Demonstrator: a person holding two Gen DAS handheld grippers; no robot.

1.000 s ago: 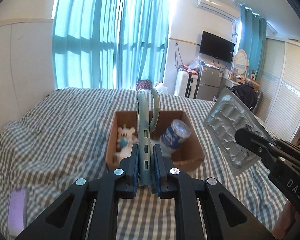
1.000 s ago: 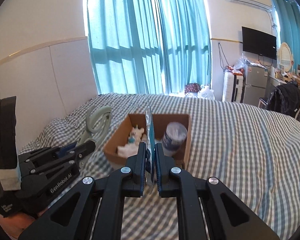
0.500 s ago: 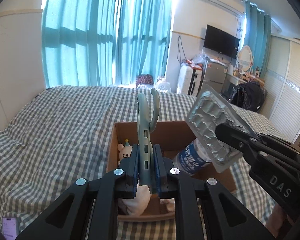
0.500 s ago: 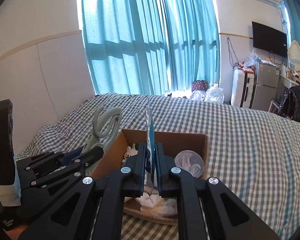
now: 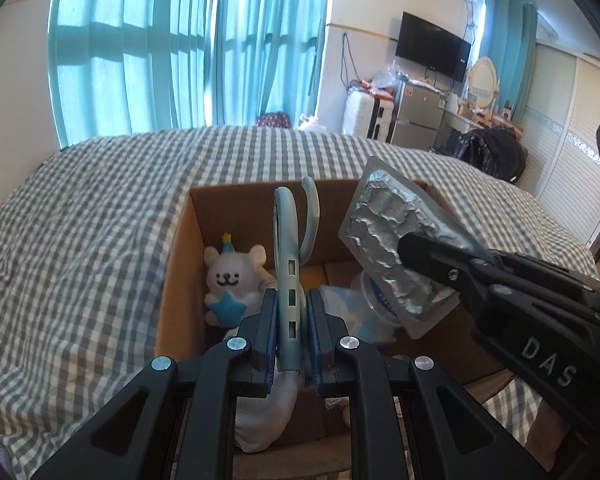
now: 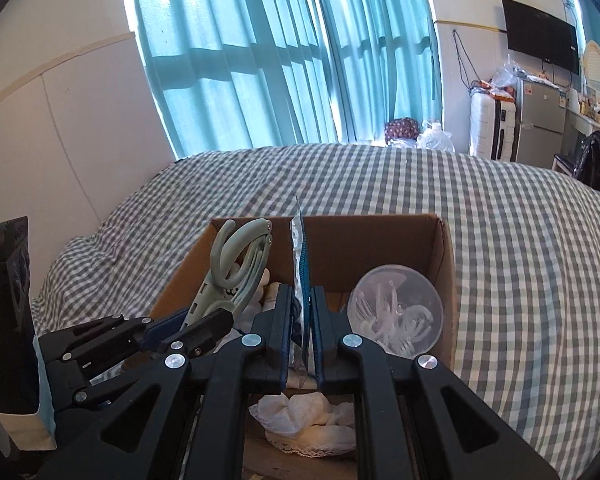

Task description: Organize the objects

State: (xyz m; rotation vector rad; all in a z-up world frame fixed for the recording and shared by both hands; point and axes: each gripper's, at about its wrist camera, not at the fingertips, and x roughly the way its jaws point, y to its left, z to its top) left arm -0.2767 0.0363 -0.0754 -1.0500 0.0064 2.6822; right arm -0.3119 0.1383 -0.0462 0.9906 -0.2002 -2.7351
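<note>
Left wrist view: the left gripper (image 5: 291, 322) is clamping a pale green folding hanger (image 5: 289, 264) upright between narrow jaws, above the open cardboard box (image 5: 180, 264) on the checked bed (image 5: 80, 220). A white plush bear (image 5: 232, 276) is sitting in the box. The right gripper (image 5: 408, 248) is gripping a foil blister pack (image 5: 384, 240) over the box.

Right wrist view: the right gripper (image 6: 301, 330) is pinching the blister pack (image 6: 299, 256) edge-on. A clear plastic bottle (image 6: 396, 312) is lying in the box (image 6: 444, 264). The left gripper (image 6: 196, 326) is holding the hanger (image 6: 236, 264).
</note>
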